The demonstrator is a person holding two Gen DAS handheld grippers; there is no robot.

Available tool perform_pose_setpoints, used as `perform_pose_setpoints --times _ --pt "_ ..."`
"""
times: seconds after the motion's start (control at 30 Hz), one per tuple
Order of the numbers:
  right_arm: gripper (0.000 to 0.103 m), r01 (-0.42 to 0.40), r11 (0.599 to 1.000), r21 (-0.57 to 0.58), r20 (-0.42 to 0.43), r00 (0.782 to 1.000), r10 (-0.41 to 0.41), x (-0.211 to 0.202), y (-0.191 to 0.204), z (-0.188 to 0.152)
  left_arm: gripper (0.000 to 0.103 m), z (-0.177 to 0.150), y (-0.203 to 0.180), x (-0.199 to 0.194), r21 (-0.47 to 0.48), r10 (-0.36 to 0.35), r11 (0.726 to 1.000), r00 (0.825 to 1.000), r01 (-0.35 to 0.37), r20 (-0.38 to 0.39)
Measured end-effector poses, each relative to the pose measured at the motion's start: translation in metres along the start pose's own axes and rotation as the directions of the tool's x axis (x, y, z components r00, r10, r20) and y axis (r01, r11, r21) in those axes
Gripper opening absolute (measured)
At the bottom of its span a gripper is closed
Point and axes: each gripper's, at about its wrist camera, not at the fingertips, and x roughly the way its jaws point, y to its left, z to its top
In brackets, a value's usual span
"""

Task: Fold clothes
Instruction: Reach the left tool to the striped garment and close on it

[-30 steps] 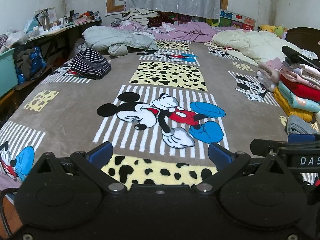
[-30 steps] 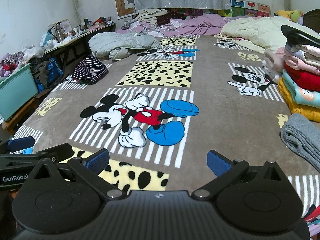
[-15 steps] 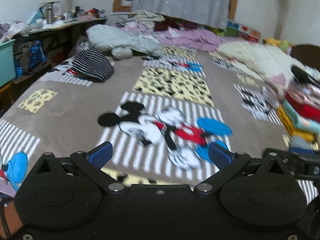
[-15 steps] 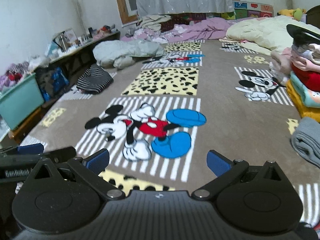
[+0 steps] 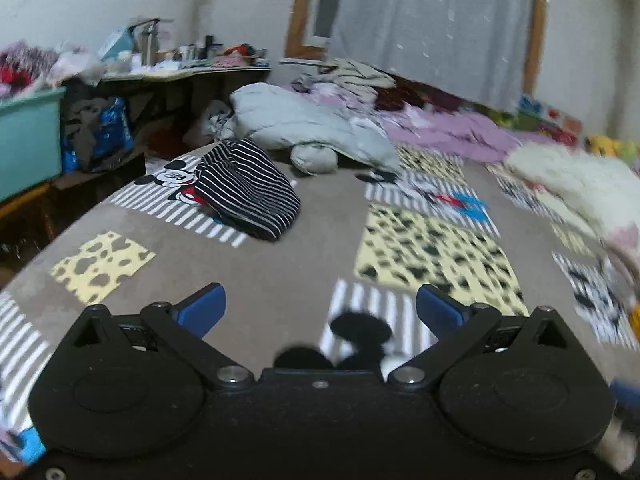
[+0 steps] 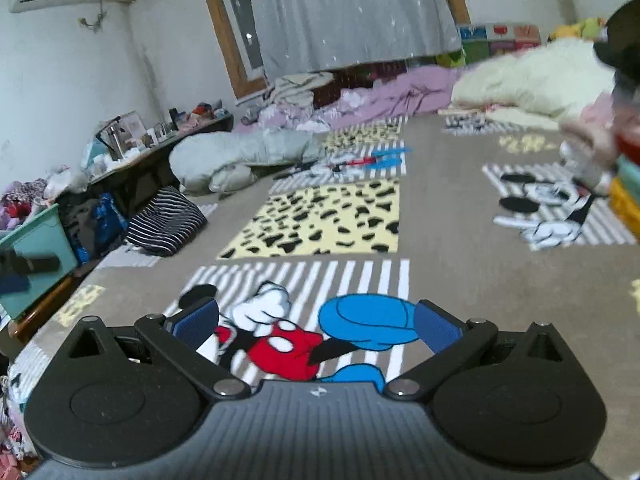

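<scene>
A crumpled black-and-white striped garment [image 5: 246,190] lies on the left side of the Mickey Mouse blanket [image 5: 280,272]; it also shows in the right wrist view [image 6: 166,222]. My left gripper [image 5: 320,312] is open and empty, well short of the garment, which lies ahead to its left. My right gripper [image 6: 316,322] is open and empty above the Mickey print [image 6: 280,344]. A stack of folded clothes [image 6: 624,168] sits at the right edge, blurred.
A grey padded jacket [image 5: 308,128] and purple bedding [image 5: 448,128] lie at the far end. A cream quilt [image 6: 532,76] is at the far right. A teal bin [image 5: 28,136] and a cluttered desk [image 5: 180,72] stand left of the bed.
Both grippers have moved forward and tilted up over the bed. The left view has swung left, bringing the striped garment nearer. Both jaws stay open.
</scene>
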Motion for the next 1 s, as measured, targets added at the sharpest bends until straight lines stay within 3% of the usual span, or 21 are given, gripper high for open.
perform_pose_setpoints --times 0.17,0.23,0.37,0.53,0.67,0.73,0.83,1.0 --pt "0.103 -0.011 1.0 0.019 0.001 1.0 0.011 0.052 -0.025 -0.039 0.093 0.02 0.042 0.071 -0.208 -0.039 0.977 0.999 0.045 0.034" --pt "0.103 -0.016 0.999 0.052 -0.011 1.0 0.017 0.062 -0.033 -0.061 0.078 0.025 0.053 0.1 -0.261 -0.046 0.964 0.998 0.056 0.047" --pt "0.103 -0.065 0.988 0.138 0.05 0.997 0.058 0.061 -0.048 -0.066 0.069 0.029 0.066 0.16 -0.331 -0.032 0.942 0.998 0.047 0.051" --pt "0.103 -0.1 0.981 0.165 0.074 0.993 0.089 0.063 -0.054 -0.069 0.054 0.027 0.079 0.212 -0.413 0.005 0.911 1.0 0.003 0.018" --pt "0.103 -0.11 0.979 0.173 0.084 0.992 0.097 0.065 -0.058 -0.07 0.042 0.033 0.08 0.238 -0.429 0.025 0.903 1.0 -0.025 -0.006" --pt "0.103 -0.116 0.977 0.178 0.089 0.991 0.101 0.065 -0.059 -0.07 0.024 0.035 0.08 0.252 -0.426 0.041 0.904 0.999 -0.047 -0.023" --pt "0.103 -0.121 0.976 0.183 0.095 0.99 0.105 0.066 -0.062 -0.07 0.007 0.037 0.08 0.265 -0.416 0.073 0.905 0.996 -0.088 -0.053" --pt "0.103 -0.13 0.973 0.191 0.105 0.988 0.112 0.066 -0.064 -0.07 0.004 0.046 0.063 0.241 -0.31 0.047 0.95 0.998 -0.032 0.039"
